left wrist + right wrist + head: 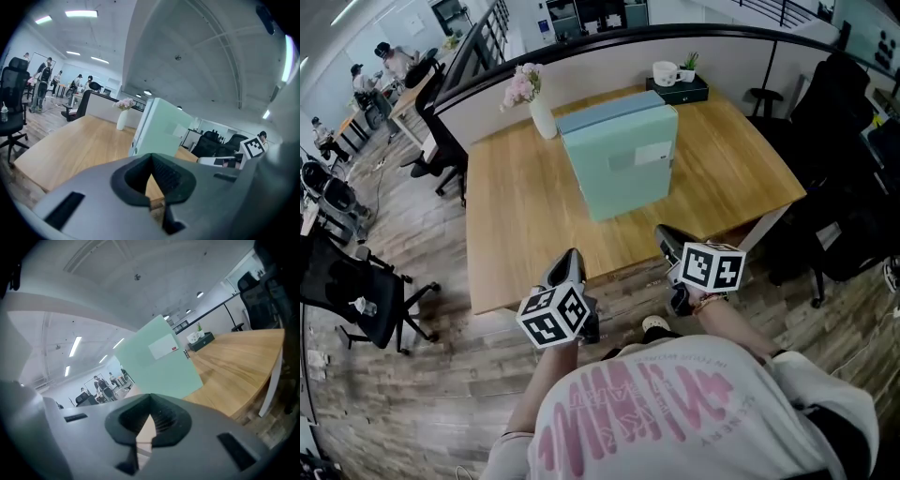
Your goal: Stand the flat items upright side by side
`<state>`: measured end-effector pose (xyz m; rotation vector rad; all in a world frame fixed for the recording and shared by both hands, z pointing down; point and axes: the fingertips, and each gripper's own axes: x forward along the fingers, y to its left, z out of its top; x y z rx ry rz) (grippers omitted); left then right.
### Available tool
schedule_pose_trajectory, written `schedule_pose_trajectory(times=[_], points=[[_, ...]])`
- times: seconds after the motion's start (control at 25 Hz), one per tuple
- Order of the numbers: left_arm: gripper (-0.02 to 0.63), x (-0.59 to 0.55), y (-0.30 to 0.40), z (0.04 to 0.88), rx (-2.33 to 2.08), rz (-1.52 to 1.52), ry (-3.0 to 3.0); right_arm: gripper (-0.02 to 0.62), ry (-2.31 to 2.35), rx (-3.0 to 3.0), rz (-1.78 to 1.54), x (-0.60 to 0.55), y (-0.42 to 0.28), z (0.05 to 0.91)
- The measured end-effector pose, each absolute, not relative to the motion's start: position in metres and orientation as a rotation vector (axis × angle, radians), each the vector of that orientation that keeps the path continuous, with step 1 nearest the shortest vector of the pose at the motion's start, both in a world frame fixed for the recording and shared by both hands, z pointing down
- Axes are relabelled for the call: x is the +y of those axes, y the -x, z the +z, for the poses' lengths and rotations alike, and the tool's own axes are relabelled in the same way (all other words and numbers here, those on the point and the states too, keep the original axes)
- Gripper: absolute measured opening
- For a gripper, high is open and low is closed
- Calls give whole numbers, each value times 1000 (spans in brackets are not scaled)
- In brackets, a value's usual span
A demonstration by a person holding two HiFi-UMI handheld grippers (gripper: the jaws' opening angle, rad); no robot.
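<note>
Mint-green file binders [623, 164] stand upright and pressed together in the middle of the wooden desk [516, 216], with a blue-grey binder [609, 111] against their far side. The front binder bears a white label. Both grippers hang in front of the desk's near edge, well short of the binders. My left gripper [569, 255] is shut with nothing between its jaws, and so is my right gripper [664, 232]. The left gripper view has the binders [164, 129] beyond the closed left gripper [151, 158]. In the right gripper view the mint binder [157, 364] stands past the closed right gripper [150, 400].
A white vase of pink flowers [539, 112] stands at the desk's far left. A mug [666, 72] and a small plant sit on a dark box [680, 89] at the far right. Office chairs stand left [366, 291] and right [844, 216] of the desk. A partition runs behind it.
</note>
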<state>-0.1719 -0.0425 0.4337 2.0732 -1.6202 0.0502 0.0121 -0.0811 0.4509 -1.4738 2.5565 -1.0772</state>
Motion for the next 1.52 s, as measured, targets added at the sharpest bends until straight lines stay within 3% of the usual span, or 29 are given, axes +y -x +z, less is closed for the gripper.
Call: schedule_pose_trajectory(times=[0.6, 1.52], points=[[2, 21, 179, 455, -1637, 64, -2090, -5, 1524, 2673, -998, -17, 6, 467], [2, 30, 181, 459, -1626, 67, -2077, -5, 1581, 2698, -972, -5, -1, 472]])
